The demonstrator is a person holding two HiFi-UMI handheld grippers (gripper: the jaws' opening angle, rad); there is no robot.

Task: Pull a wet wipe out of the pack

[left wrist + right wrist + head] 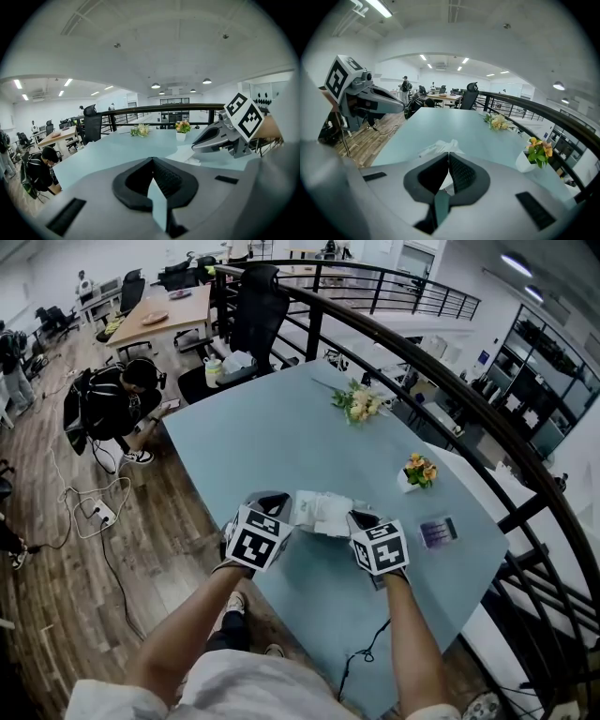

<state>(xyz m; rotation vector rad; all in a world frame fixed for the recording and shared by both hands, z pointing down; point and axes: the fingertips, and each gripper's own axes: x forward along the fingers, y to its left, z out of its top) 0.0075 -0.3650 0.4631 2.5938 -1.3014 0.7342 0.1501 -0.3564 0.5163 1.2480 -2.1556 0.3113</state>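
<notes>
Two handheld grippers meet over a pale blue table (281, 437) at the lower centre of the head view; the wipe pack (317, 513) lies between them, its long axis running left to right across the frame. The right gripper (449, 155) has its jaws closed on a crumpled white wet wipe (440, 148); in its own view the wipe shows bunched just beyond the tips and again in the gap behind them. The left gripper (151, 160) has its jaws together with nothing visible between them; it sits at the pack's left end, though whether it presses on the pack cannot be told. The wipe leads from the pack towards the right gripper, the nearer of the two; the pull ahead would likely run up and away toward the lower right, and the pack may lift unless pinned.
</notes>
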